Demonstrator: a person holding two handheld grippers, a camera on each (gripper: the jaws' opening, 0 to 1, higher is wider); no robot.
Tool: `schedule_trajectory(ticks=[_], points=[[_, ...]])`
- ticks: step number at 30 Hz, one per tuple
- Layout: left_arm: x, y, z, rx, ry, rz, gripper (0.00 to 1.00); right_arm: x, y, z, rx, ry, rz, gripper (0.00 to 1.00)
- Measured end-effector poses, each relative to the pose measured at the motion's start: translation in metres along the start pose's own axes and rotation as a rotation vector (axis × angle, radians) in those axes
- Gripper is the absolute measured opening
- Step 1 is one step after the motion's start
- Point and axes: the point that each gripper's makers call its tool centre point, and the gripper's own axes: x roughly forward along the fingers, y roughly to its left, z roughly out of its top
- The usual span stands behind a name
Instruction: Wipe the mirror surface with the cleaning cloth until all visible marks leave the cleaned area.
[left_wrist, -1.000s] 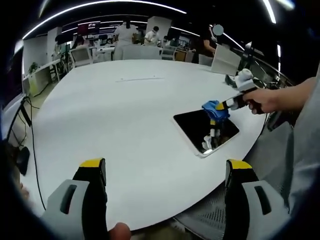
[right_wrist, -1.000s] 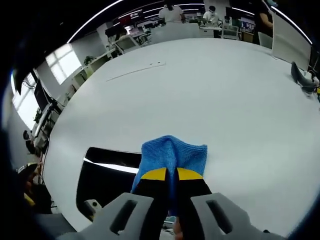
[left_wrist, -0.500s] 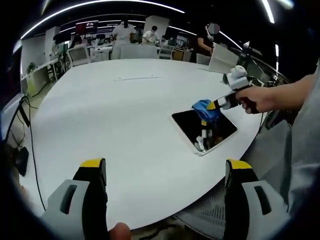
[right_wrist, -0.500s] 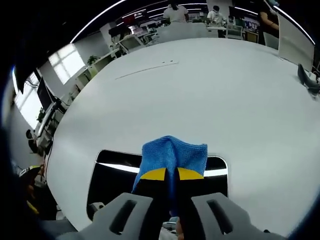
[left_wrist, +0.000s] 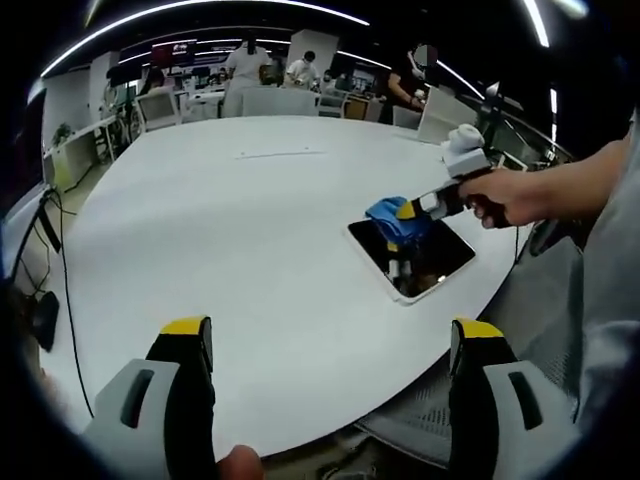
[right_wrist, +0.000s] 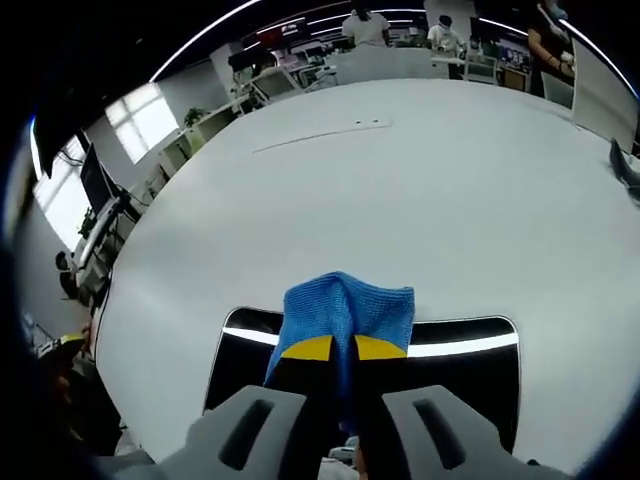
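Observation:
A dark rectangular mirror (left_wrist: 412, 258) with a white rim lies flat near the right edge of the white table (left_wrist: 230, 230). My right gripper (left_wrist: 404, 213), held by a hand, is shut on a blue cleaning cloth (left_wrist: 385, 217) and holds it at the mirror's far left corner. In the right gripper view the blue cloth (right_wrist: 347, 312) bulges out beyond the yellow-tipped jaws of the right gripper (right_wrist: 335, 349), over the mirror (right_wrist: 450, 375). My left gripper (left_wrist: 330, 335) stands open low over the table's near edge, with nothing between its jaws.
The big white round table (right_wrist: 400, 190) has wide bare room to the left of the mirror. A black cable (left_wrist: 62, 270) runs along its left edge. Desks, chairs and several people (left_wrist: 245, 68) stand beyond the far side. A grey mesh chair (left_wrist: 420, 425) sits below the near edge.
The right gripper has slid the blue cloth leftward across the mirror, from its right part to its far left corner. The left gripper has stayed open in place.

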Motion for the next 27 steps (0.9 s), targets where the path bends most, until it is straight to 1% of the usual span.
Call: schedule_trajectory(ticks=[3,7,10,16,18,20,23,25,26,27], points=[[0.0,0.004,0.002,-0.002,-0.004,0.002,0.98,0.002,0.005,0.001,0.002,0.006,0.007,0.01],[0.0,0.003,0.004,0.011,-0.004,-0.005,0.98,0.005,0.018,0.001,0.016,0.025,0.034,0.01],[0.002,0.0,0.005,0.022,-0.003,-0.013,0.98,0.009,0.028,0.001,-0.005,0.041,0.045,0.01],[0.003,-0.003,0.008,0.018,-0.01,-0.019,0.98,0.013,0.039,0.002,-0.037,0.051,0.054,0.01],[0.002,-0.004,0.009,0.014,-0.015,-0.019,0.98,0.014,0.044,0.003,-0.036,0.058,0.065,0.01],[0.001,-0.005,0.009,0.001,-0.021,-0.018,0.98,0.017,0.052,0.003,-0.017,0.067,0.092,0.01],[0.0,-0.008,0.004,-0.001,-0.012,-0.017,0.98,0.019,0.057,0.004,-0.063,0.063,0.088,0.01],[0.0,-0.009,0.003,-0.001,-0.011,-0.018,0.98,0.02,0.06,0.004,-0.045,0.068,0.098,0.01],[-0.001,-0.01,0.003,0.002,-0.011,-0.017,0.97,0.02,0.064,0.003,-0.031,0.077,0.112,0.01],[-0.002,-0.01,0.004,0.01,-0.016,-0.013,0.95,0.02,0.065,0.004,-0.035,0.076,0.112,0.01]])
